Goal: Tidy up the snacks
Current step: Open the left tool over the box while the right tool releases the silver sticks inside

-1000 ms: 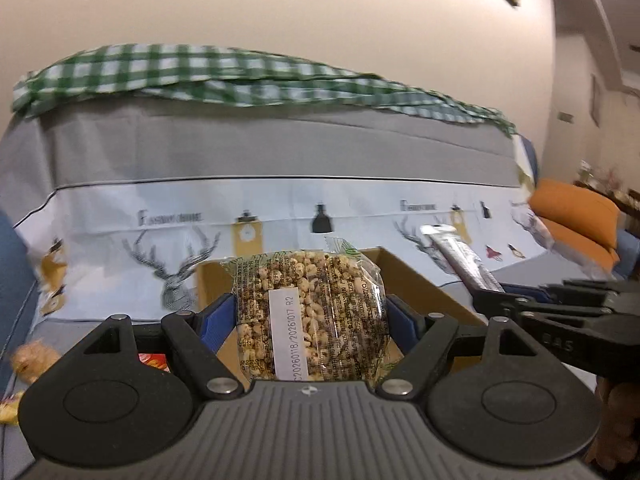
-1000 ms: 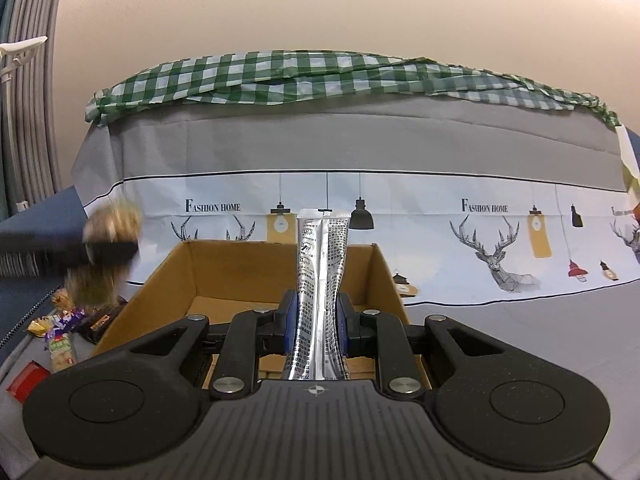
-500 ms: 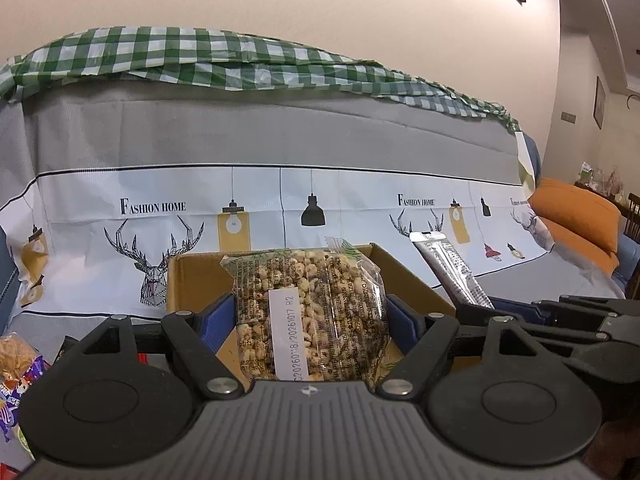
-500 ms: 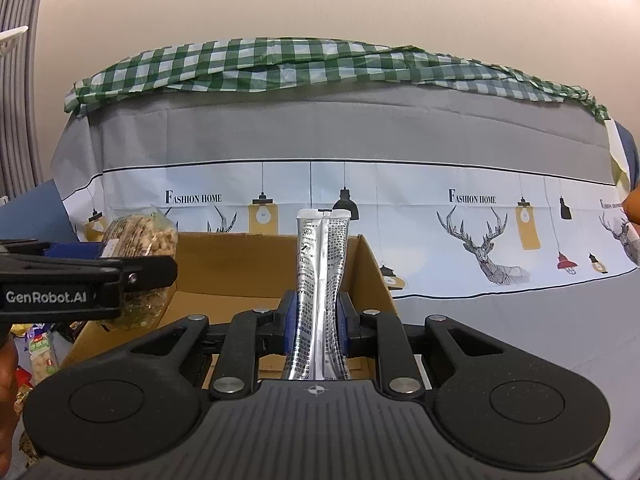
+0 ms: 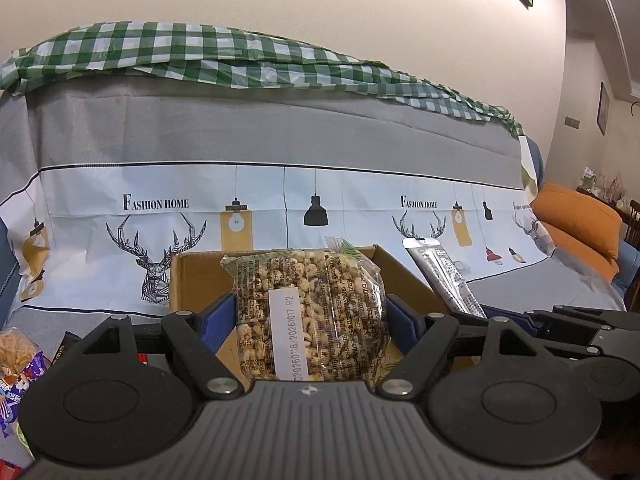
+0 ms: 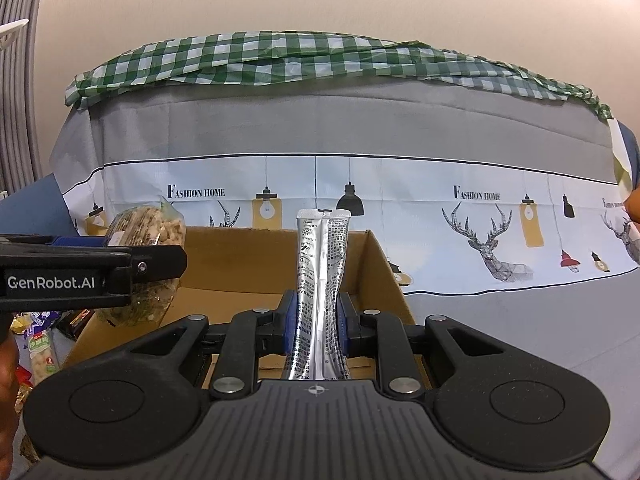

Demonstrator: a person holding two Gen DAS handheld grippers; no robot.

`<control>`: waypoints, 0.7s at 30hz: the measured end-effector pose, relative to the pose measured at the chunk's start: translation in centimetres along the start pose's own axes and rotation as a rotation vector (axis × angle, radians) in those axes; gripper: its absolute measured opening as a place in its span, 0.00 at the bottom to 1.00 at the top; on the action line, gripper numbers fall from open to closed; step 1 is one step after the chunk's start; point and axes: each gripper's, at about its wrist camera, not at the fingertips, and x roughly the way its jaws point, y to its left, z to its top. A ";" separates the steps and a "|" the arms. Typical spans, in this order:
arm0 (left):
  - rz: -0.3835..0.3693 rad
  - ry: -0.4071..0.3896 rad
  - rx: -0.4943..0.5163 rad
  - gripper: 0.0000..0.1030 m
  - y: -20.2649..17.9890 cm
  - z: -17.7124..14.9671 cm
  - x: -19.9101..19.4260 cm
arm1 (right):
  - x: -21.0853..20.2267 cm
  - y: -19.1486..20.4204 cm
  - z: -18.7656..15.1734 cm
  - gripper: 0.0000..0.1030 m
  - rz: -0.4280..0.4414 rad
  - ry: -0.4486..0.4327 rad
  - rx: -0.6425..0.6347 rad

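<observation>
My left gripper (image 5: 310,312) is shut on a clear bag of puffed cereal (image 5: 308,316) with a white date label, held over the open cardboard box (image 5: 192,280). My right gripper (image 6: 316,312) is shut on a pair of silver foil stick packets (image 6: 320,280), held upright over the same box (image 6: 248,260). In the right wrist view the left gripper (image 6: 120,268) with the cereal bag (image 6: 148,232) is at the left, over the box's left side. In the left wrist view the foil packets (image 5: 444,280) and the right gripper's side (image 5: 560,324) show at the right.
The box stands on a grey sofa seat against a deer-print cover (image 6: 480,208) with a green checked cloth (image 6: 280,56) on top. Several loose snack packs lie left of the box (image 6: 40,352) (image 5: 20,360). An orange cushion (image 5: 576,220) is at the far right.
Both grippers have kept their hold. The left gripper has moved right, closer to the right one, over the box. The right gripper has shifted slightly, with the box's right wall now nearer the centre.
</observation>
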 end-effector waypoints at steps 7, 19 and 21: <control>0.001 -0.004 -0.005 0.81 0.1 -0.1 -0.1 | 0.0 0.1 0.0 0.21 0.007 -0.002 -0.003; -0.004 0.004 -0.019 0.81 0.1 0.0 -0.1 | 0.1 0.2 0.0 0.21 0.006 0.002 -0.004; -0.006 0.004 -0.021 0.81 0.1 0.1 -0.1 | 0.1 0.2 0.0 0.21 0.006 0.003 -0.004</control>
